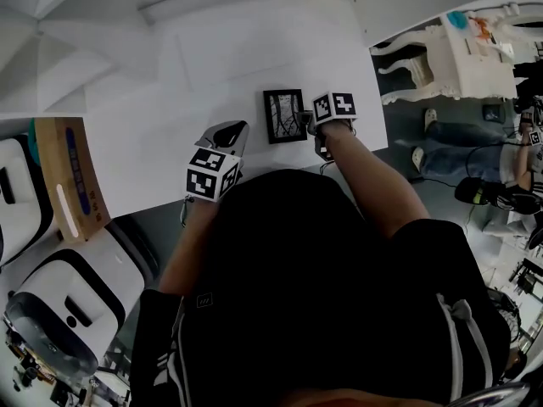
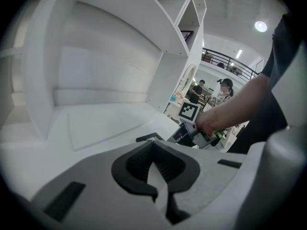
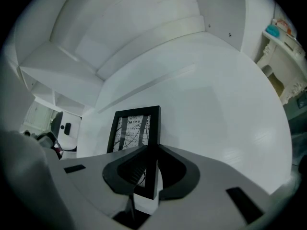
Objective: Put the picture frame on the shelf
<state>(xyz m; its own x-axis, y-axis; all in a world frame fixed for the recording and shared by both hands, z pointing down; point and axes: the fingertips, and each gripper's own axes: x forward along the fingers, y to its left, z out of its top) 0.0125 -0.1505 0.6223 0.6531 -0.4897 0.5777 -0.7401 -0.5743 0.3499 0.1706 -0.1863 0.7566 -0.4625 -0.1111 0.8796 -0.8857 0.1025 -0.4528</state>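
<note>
A person (image 1: 331, 295) in a black top fills the bottom of the head view, with both forearms reaching up the picture toward a white tabletop (image 1: 195, 66). At centre left, the left gripper (image 1: 234, 130) hovers above the near part of that tabletop. Its jaws are pressed together with nothing between them, and its own view shows the dark pads meeting on empty air. Just to its right, the right gripper (image 1: 305, 121) angles down onto a small black picture frame (image 1: 283, 115). The frame sits at the middle of the head view and appears to lie flat on the white surface. In the right gripper view, the jaws pinch the frame's right-hand border near its closest corner, and the black bar runs straight between the two pads. The frame holds a black-and-white print of thin branching lines. Beyond the frame, the tabletop runs back to a white shelf unit (image 2: 189, 18), whose stacked compartments rise at the upper centre of the left gripper view. A cardboard box (image 1: 72, 172) stands at the far left of the head view. At the upper right, past the tabletop, are a white ornate table (image 1: 458, 58) and a second person's legs (image 1: 462, 147). Farthest off, in the left gripper view, a dark balcony railing (image 2: 230, 63) crosses the background.
</note>
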